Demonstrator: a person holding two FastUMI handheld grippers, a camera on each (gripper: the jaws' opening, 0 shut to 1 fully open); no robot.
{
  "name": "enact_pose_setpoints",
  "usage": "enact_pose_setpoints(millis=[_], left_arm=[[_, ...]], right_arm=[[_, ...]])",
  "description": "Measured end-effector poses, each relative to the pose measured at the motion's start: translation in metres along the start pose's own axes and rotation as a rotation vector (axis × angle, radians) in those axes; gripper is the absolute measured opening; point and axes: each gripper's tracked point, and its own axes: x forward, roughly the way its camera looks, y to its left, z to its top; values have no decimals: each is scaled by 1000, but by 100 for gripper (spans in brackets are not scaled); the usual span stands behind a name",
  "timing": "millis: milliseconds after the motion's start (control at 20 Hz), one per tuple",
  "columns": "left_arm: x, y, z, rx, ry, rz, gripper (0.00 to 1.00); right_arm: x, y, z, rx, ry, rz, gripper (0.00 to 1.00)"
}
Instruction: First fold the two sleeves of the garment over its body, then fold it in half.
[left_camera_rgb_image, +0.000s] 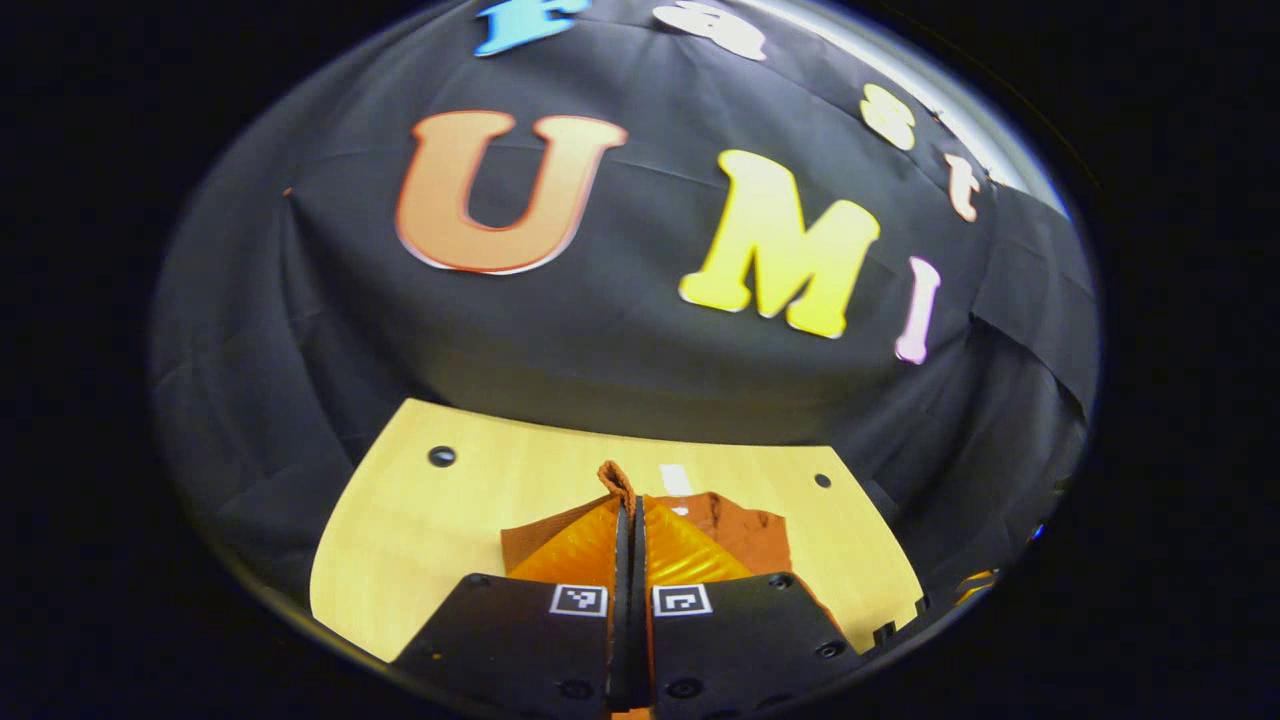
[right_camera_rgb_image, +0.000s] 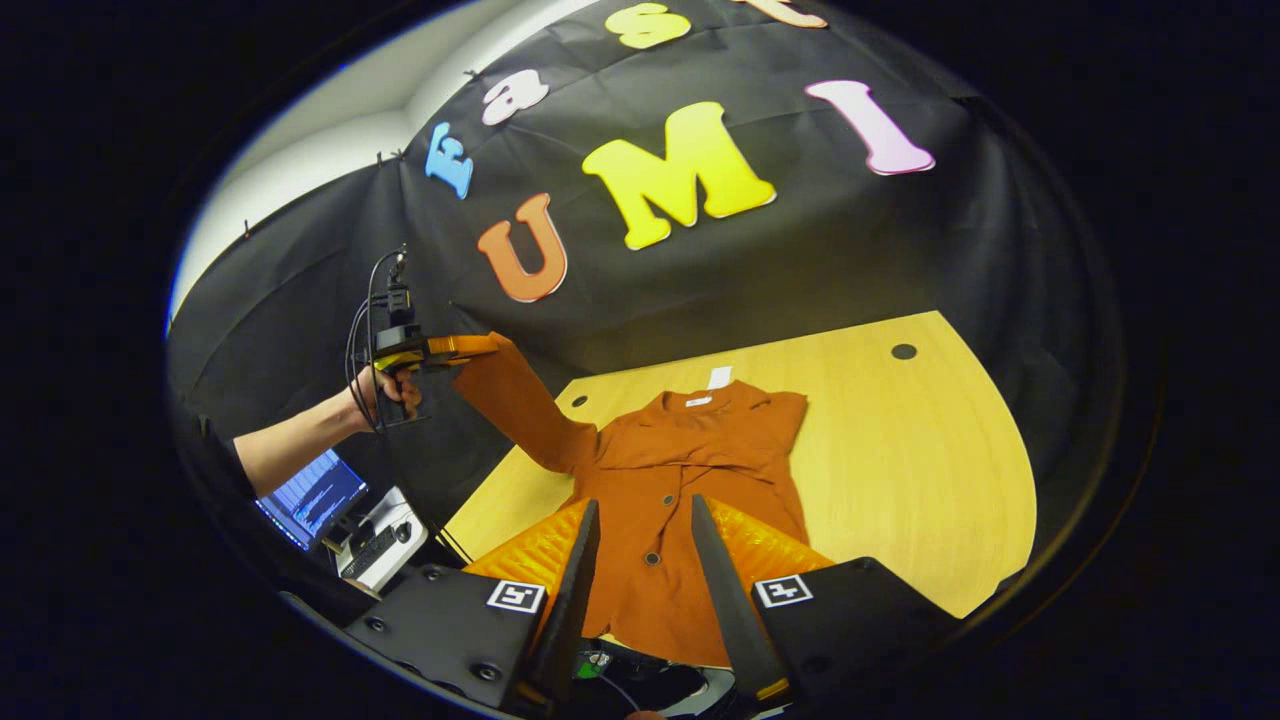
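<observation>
Sleeve (left_camera_rgb_image: 617, 478) between left gripper (left_camera_rgb_image: 630, 530) fingers.

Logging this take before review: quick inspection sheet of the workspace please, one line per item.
Surface: wooden table with dark holes near its corners.
Job's things: rust shirt lies flat, buttons up, collar toward the wall; one sleeve is lifted off the table, the other already lies across the body.
Clutter: nothing seen on the table.
Grippers: left gripper shut on the sleeve cuff, held by a hand; right gripper open above the shirt's hem, holding nothing.
Cables: black cables loop off the left gripper.
Surroundings: black cloth wall; laptop and keyboard below the table edge.
</observation>
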Motion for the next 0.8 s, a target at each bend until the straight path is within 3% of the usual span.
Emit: enact_pose_setpoints(millis=[400, 800], left_arm=[[94, -134, -48, 73, 155, -118, 3], [218, -207, -150, 131, 313, -133, 0]], right_arm=[[-84, -99, 7, 141, -87, -181, 61], [-158, -168, -26, 238, -109, -405, 61]])
